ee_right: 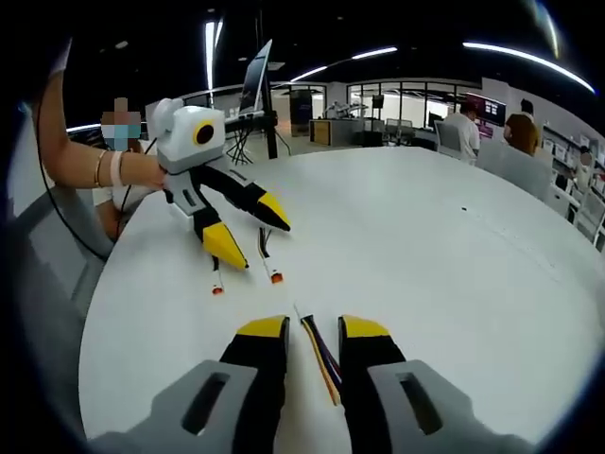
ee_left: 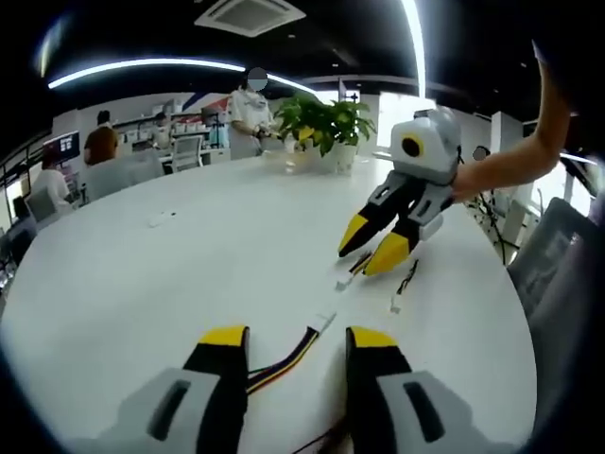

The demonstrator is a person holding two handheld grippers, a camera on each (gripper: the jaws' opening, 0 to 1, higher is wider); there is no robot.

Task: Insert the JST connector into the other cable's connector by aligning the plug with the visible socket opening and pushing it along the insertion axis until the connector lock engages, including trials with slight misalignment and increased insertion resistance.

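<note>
Left gripper view: the left gripper (ee_left: pixel 288 342), jaws spread, straddles a cable (ee_left: pixel 288 357) whose white connector (ee_left: pixel 324 322) lies just beyond its tips; the right gripper (ee_right: pixel 312 330), also spread, straddles the other cable (ee_right: pixel 321 357). Step: pickup. Next, each must pinch near its connector.

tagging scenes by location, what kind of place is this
Probably an open-plan office or lab: a large round white table, a potted green leafy plant, seated people at desks, and long ceiling strip lights.
</note>
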